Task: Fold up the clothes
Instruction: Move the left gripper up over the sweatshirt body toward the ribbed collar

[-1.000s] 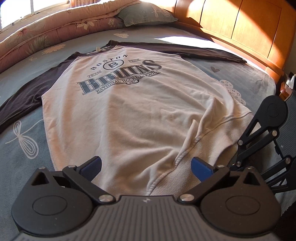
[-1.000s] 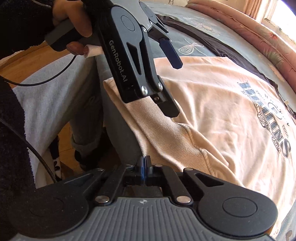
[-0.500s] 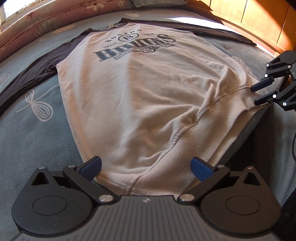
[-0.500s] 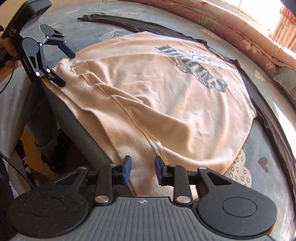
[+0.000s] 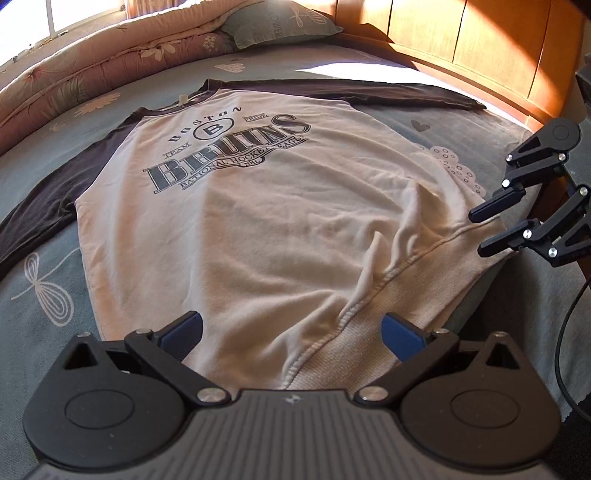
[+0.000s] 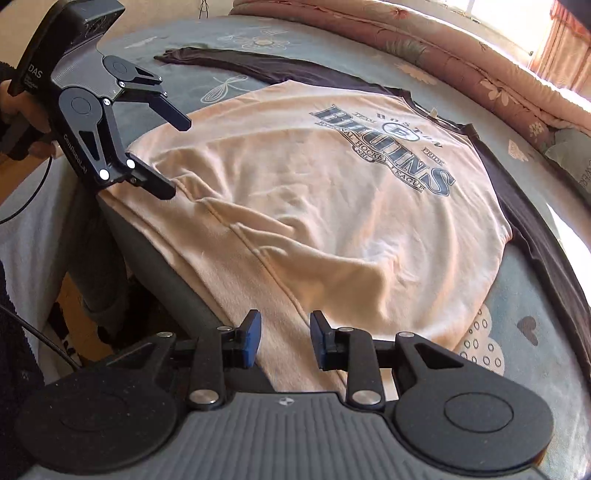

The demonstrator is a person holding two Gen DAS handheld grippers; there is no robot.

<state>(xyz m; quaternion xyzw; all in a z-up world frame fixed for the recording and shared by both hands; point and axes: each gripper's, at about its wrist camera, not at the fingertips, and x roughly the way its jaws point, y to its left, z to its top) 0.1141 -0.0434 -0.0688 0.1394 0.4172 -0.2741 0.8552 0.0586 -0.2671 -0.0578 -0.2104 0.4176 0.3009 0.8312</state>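
A cream Boston Bruins shirt (image 5: pixel 258 206) with dark long sleeves lies flat, front up, on the bed; it also shows in the right wrist view (image 6: pixel 314 192). Its ribbed hem hangs over the bed's near edge. My left gripper (image 5: pixel 291 334) is wide open over the hem's left part, and it appears in the right wrist view (image 6: pixel 177 158) at the hem's corner. My right gripper (image 6: pixel 284 341) is open, its pads straddling the hem without gripping, and it appears in the left wrist view (image 5: pixel 484 230) at the hem's right corner.
The bed has a blue-grey sheet (image 5: pixel 40 291) with bow and heart prints. A rolled floral quilt (image 5: pixel 92 70) and a pillow (image 5: pixel 277 22) lie at the far side. A wooden headboard (image 5: pixel 480 44) stands to the right. A cable (image 5: pixel 565 350) hangs by the bed edge.
The right gripper went from shut to open and moved to the hem's right side. The left gripper stayed open and has lifted its view slightly back from the hem.
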